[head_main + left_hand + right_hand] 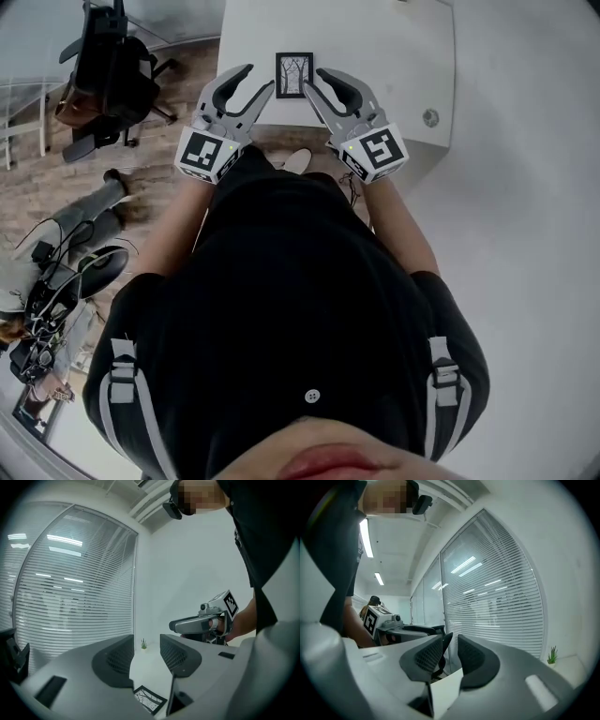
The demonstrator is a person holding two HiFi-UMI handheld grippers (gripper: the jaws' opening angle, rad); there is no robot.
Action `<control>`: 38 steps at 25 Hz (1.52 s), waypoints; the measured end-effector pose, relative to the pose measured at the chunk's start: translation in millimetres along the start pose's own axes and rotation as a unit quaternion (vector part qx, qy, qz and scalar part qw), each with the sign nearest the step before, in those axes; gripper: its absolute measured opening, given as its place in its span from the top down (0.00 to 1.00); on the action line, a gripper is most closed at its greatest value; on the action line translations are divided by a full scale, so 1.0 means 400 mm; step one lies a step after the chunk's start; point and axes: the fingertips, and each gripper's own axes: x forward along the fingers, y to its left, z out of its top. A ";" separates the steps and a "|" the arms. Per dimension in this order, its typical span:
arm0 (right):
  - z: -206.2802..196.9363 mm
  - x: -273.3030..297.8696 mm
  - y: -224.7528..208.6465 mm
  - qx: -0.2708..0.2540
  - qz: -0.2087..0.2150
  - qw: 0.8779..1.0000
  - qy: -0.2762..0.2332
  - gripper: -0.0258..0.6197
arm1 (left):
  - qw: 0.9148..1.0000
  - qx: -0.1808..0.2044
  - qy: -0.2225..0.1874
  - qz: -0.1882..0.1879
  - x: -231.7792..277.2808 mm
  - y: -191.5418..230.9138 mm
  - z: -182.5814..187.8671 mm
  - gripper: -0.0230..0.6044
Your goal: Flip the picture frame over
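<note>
Head view: picture frame [294, 74], tree picture facing up, flat on the white table [375, 37] near its front edge. My left gripper [261, 79] is just left of it and my right gripper [315, 81] just right. Contact with the frame cannot be judged here. Office chair [112, 66] on the wooden floor, far left.

Left gripper view: my left jaws stand about half apart, nothing between the pads. The frame lies on the table below them, untouched. Small plant [143, 643] at the table's far end; blinds [70, 597] behind.

Right gripper view: my right jaws are nearly together with a narrow gap left, holding nothing. A table corner sits below them, blinds beyond.
</note>
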 end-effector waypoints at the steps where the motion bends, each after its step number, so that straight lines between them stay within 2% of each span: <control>1: 0.010 -0.001 0.000 -0.003 0.001 1.000 -0.005 0.81 | 1.000 0.006 -0.003 -0.001 0.001 -0.002 0.008 0.70; 6: 0.019 -0.006 -0.005 -0.004 -0.006 1.000 -0.012 0.94 | 1.000 0.013 -0.012 -0.012 -0.003 -0.016 0.027 0.85; 10: 0.018 -0.010 -0.012 -0.005 -0.008 1.000 -0.010 0.95 | 1.000 0.017 -0.019 -0.018 0.003 -0.024 0.039 0.95; 24: 0.035 -0.014 -0.023 -0.013 -0.013 1.000 -0.006 0.95 | 0.999 0.023 -0.025 -0.027 0.022 -0.030 0.068 0.95; 38: 0.025 -0.006 -0.030 -0.006 -0.017 1.000 -0.003 0.95 | 0.999 0.006 -0.023 -0.024 0.035 -0.016 0.049 0.95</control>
